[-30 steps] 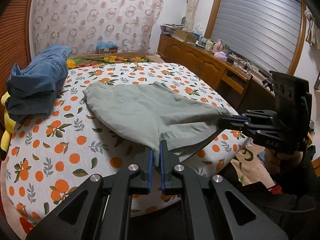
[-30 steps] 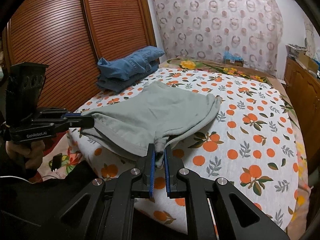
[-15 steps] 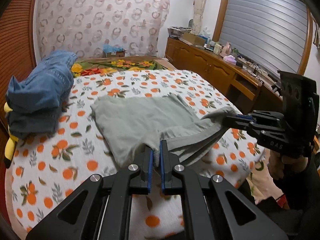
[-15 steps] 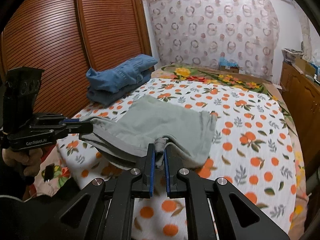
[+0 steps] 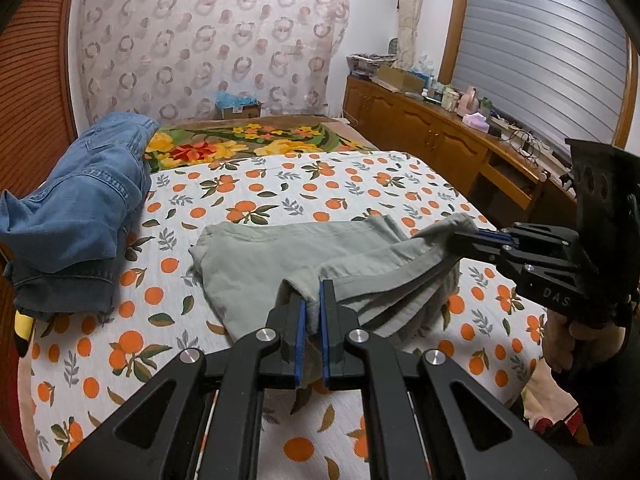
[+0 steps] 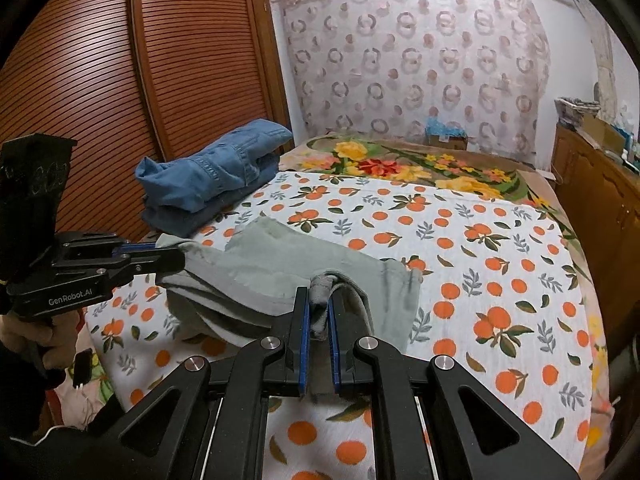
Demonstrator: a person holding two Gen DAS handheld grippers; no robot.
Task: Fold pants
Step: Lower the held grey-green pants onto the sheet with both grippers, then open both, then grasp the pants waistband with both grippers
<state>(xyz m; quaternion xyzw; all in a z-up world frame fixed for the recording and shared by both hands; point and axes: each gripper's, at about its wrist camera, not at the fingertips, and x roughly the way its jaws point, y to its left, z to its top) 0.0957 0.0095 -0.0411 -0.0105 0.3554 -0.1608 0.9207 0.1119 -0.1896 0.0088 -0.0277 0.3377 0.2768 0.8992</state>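
The left gripper (image 5: 313, 306) is clamped on a bunched edge of the grey-green pants (image 5: 280, 256), its blue-lined fingers (image 5: 301, 316) pressing the cloth from both sides. The right gripper (image 6: 319, 312) is likewise closed on a gathered fold of the same pants (image 6: 288, 268). Each tool appears in the other's view: the right gripper (image 5: 464, 238) pinches the garment's raised corner at the right of the left wrist view, and the left gripper (image 6: 176, 258) pinches the opposite corner at the left of the right wrist view.

The gripped edge is lifted off the bedspread (image 5: 360, 184); the far part of the pants lies flat on the orange-printed fabric, with layers sagging between the two tools.

A stack of blue denim clothing (image 5: 80, 208) sits near the wooden slatted wardrobe (image 6: 100, 80), apart from the pants. A wooden sideboard (image 5: 440, 140) stands along the opposite wall.
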